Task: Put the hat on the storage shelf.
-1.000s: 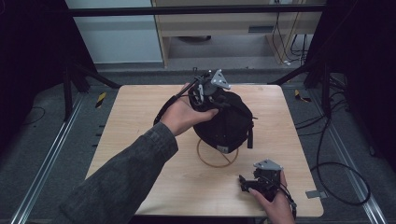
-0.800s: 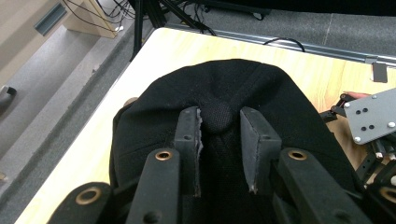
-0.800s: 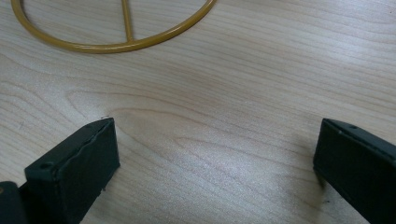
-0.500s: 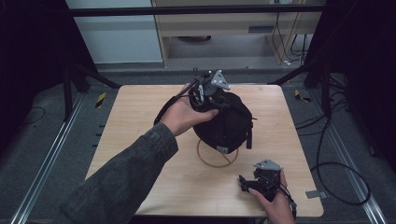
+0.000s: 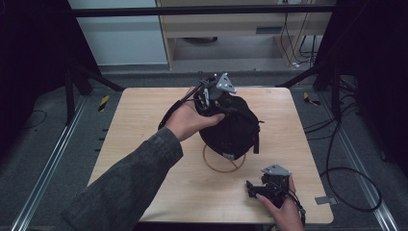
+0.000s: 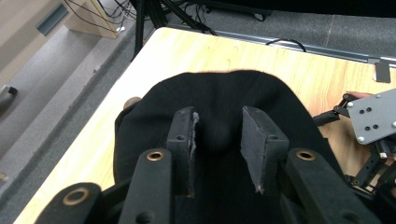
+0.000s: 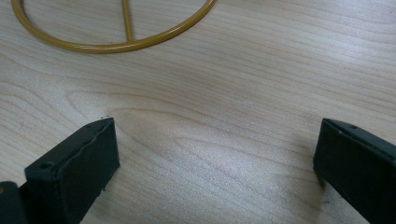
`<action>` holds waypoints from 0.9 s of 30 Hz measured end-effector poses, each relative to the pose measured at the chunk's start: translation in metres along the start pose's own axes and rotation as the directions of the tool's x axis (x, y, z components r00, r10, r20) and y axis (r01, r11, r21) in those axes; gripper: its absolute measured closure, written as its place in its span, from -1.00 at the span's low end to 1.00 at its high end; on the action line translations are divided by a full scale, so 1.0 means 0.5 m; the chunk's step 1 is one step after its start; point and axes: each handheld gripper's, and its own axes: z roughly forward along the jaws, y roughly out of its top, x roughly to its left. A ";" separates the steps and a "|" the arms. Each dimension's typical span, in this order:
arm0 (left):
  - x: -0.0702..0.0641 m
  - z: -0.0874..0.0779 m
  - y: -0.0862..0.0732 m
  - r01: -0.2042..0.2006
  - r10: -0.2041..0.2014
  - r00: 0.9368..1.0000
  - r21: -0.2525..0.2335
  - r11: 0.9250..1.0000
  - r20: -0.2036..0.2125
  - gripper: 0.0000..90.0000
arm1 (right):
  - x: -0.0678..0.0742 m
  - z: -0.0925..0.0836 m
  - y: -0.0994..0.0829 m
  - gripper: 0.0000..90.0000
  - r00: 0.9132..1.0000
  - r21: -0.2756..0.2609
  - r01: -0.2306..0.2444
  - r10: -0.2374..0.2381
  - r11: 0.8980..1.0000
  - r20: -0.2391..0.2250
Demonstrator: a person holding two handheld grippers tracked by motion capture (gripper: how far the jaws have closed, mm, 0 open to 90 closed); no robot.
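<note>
A black fabric cap [image 5: 233, 127] sits over a stand with a yellow ring base [image 5: 223, 166] in the middle of the table. My left gripper [image 5: 211, 94] rests on the cap's far top, held by a hand with a dark sleeve. In the left gripper view its jaws [image 6: 218, 119] have just been opening; the pads stand a little apart with the cap's cloth [image 6: 219, 91] between them, not pinched. My right gripper [image 5: 250, 185] lies low near the table's front right edge. Its jaws [image 7: 218, 126] are wide open over bare wood, short of the yellow ring [image 7: 116, 44].
The light wooden table [image 5: 144, 120] has bare wood left of the cap. Dark frame posts and cables surround it on the grey floor. The right gripper's grey plate [image 6: 373, 121] shows at the right of the left gripper view.
</note>
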 end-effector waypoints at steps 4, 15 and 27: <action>0.000 -0.002 -0.003 -0.001 0.001 1.000 -0.002 1.000 -0.001 0.36 | 0.000 0.000 0.000 -0.99 1.000 0.000 0.000 0.000 1.000 0.000; -0.019 -0.005 -0.024 -0.001 0.001 1.000 -0.041 0.999 -0.010 -0.30 | 0.000 0.000 0.000 -0.99 1.000 0.000 0.001 -0.001 1.000 0.000; -0.053 -0.027 -0.055 0.021 -0.023 1.000 -0.098 0.995 -0.013 -0.80 | 0.000 0.000 0.000 -0.99 1.000 0.002 0.000 0.000 1.000 0.001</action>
